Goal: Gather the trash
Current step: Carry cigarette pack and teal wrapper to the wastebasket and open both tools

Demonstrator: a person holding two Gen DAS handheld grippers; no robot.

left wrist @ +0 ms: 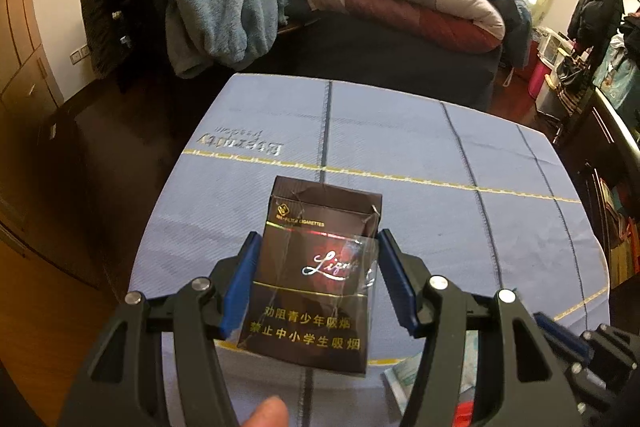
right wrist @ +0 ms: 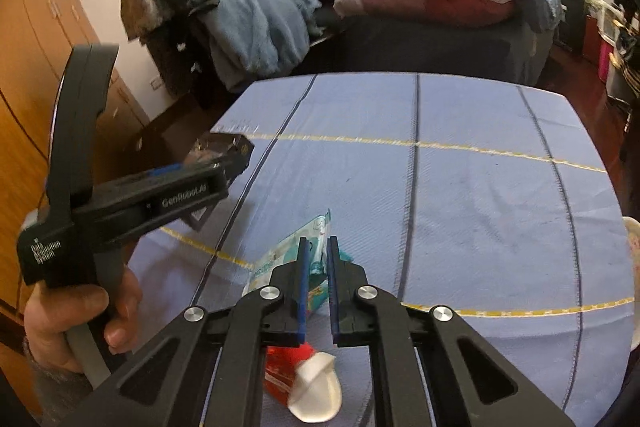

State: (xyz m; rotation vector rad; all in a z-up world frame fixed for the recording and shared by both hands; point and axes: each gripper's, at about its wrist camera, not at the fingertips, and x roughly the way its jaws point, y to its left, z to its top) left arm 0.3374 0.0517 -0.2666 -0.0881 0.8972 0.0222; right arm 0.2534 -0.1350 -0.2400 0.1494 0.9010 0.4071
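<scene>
Since I am steering from afar, I judge handling from both wrist views:

Left claw: my left claw [left wrist: 316, 271] holds the dark brown cardboard cigarette pack with gold lettering and torn clear film [left wrist: 316, 267] between its 2 blue pads [left wrist: 244, 279]; the left pad touches the pack's side, the right pad looks a sliver off it, so I read it as a loose grasp, lifted above the surface.

Pack location: held in the air over the blue cloth-covered surface with dark and yellow stripes [left wrist: 420, 139], near its front edge; the right wrist view shows it from the side [right wrist: 224, 151].

Pack handling: I judge it light and probably empty, stiff at the edges but crushable across the broad faces; the film is slick. Grip the narrow sides, mid-height, firmly but not hard.

Right claw: my right claw [right wrist: 318, 267] is nearly closed with a narrow gap, holding nothing, poised above the pale green printed plastic wrapper [right wrist: 280, 259].

Wrapper handling: thin, limp, lying flat on the cloth; pinch a raised edge.

Other trash: a red packet with a white rounded piece [right wrist: 308, 383] lies below the claw, partly hidden.
</scene>
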